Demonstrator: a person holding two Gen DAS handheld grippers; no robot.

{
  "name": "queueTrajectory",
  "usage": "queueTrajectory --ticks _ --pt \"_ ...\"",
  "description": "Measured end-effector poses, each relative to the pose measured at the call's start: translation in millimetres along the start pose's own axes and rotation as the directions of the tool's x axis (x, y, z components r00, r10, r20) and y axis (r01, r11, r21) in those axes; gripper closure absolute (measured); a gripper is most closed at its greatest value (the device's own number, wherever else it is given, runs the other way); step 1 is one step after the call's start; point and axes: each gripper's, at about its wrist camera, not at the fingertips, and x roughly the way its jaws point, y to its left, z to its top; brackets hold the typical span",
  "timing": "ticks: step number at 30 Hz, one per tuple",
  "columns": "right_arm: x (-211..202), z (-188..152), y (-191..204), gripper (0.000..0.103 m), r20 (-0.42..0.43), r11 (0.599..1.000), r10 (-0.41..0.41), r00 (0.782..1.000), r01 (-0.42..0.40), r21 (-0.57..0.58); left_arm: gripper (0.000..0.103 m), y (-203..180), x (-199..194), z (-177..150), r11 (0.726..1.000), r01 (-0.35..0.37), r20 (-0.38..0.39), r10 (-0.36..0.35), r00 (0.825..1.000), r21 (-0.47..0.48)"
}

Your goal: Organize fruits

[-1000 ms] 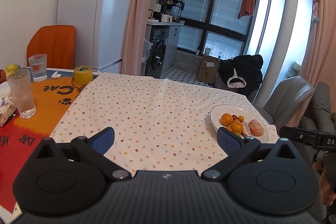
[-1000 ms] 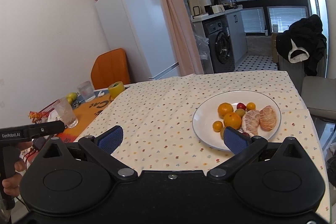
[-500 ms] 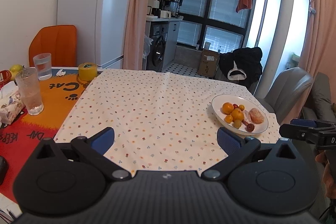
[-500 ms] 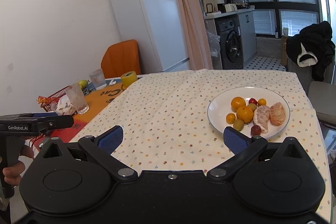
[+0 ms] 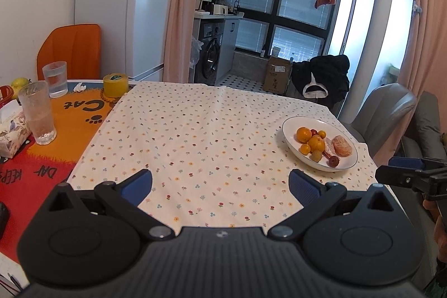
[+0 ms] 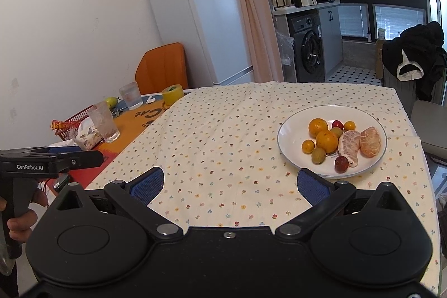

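A white plate [image 6: 290, 141] [image 5: 287, 127] sits on the right side of the flowered tablecloth [image 6: 223, 136]. On it lie two oranges [image 6: 326, 141], small kumquats [image 6: 308, 146], red and green little fruits [image 6: 341, 164] and two peeled citrus pieces [image 6: 370, 141]. My right gripper [image 6: 229, 185] is open above the table's near edge, just short of the plate, holding nothing. My left gripper [image 5: 220, 183] is also open and holds nothing, over the cloth's near edge, left of the plate. In the right wrist view the left gripper [image 6: 50, 158] shows at the left edge in a hand.
On the orange mat [image 5: 67, 119] to the left stand two glasses [image 5: 39, 116], a yellow tape roll [image 5: 115, 85], a tissue pack [image 5: 9, 127] and a red basket [image 6: 69, 122]. A pear [image 6: 111, 102] lies behind. A grey chair [image 5: 388, 113] stands beyond the plate.
Both grippers have pulled back from the table and risen a little, so the plate looks farther and more of the cloth shows. Both stay open.
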Motion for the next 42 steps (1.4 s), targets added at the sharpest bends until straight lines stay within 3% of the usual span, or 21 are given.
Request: queueTrajectory --ticks 42 --pt "3.9 -2.5 -2.7 0.0 -0.02 1.0 0.001 1.0 -0.001 -0.006 0.0 0.6 4.3 -3.4 1.0 0.0 -0.019 0.0 1.0 -0.003"
